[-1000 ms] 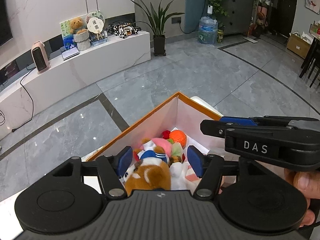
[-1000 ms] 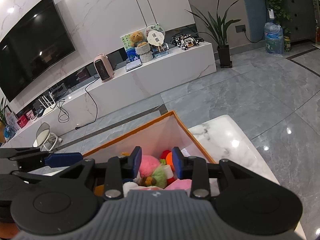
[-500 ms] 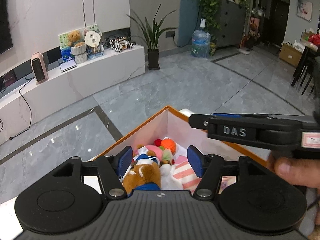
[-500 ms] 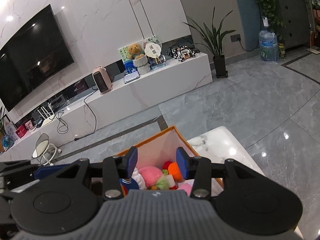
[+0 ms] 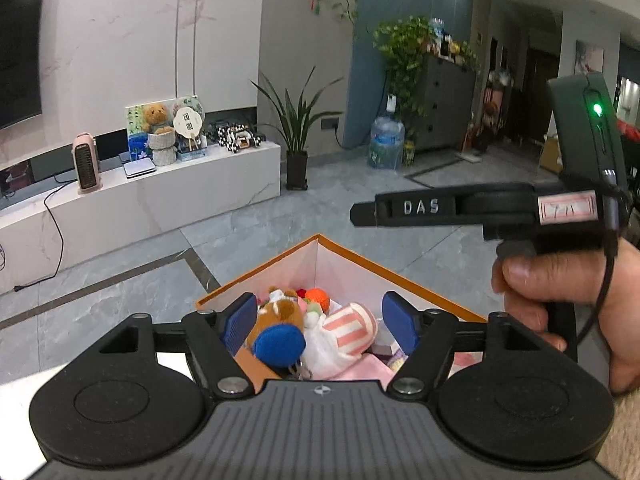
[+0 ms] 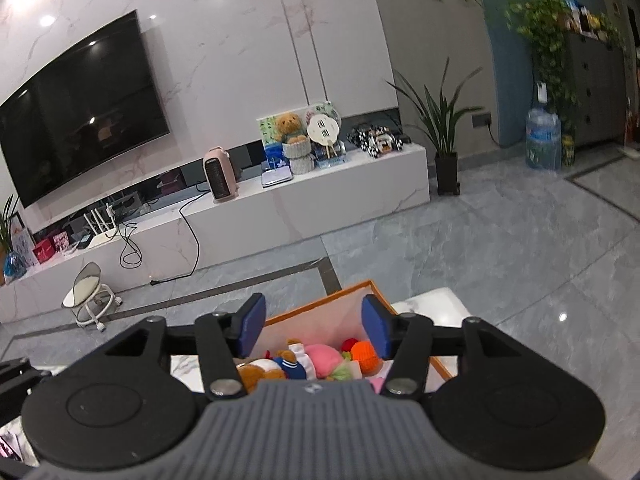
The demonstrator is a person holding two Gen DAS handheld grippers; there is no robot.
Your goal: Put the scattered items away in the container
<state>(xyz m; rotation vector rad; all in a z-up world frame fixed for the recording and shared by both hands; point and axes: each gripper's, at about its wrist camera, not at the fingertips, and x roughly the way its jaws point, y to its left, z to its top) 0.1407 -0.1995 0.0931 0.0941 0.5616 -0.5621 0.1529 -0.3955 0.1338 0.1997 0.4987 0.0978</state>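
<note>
An orange-rimmed fabric box [image 5: 360,258] with pale pink inner walls stands on a white marble table and holds several soft toys: a brown plush [image 5: 280,312] with a blue paw, an orange ball [image 5: 319,298] and a pink-striped plush [image 5: 352,326]. My left gripper [image 5: 320,322] is open and empty, above the box's near side. The right gripper shows side-on in the left wrist view [image 5: 440,208], held by a hand above the box. In the right wrist view my right gripper [image 6: 314,330] is open and empty above the box [image 6: 320,304], with a pink plush [image 6: 322,354] between its fingers.
The marble table [image 6: 436,300] extends right of the box. Beyond lies grey tiled floor [image 5: 240,232], a long white TV bench [image 6: 280,208] with a heater and ornaments, a small stool [image 6: 90,292], a potted plant [image 5: 298,148] and a water bottle [image 5: 386,142].
Both grippers have risen and pulled back from the box, so the box looks smaller and lower. The right gripper has opened wider. The left gripper stays open.
</note>
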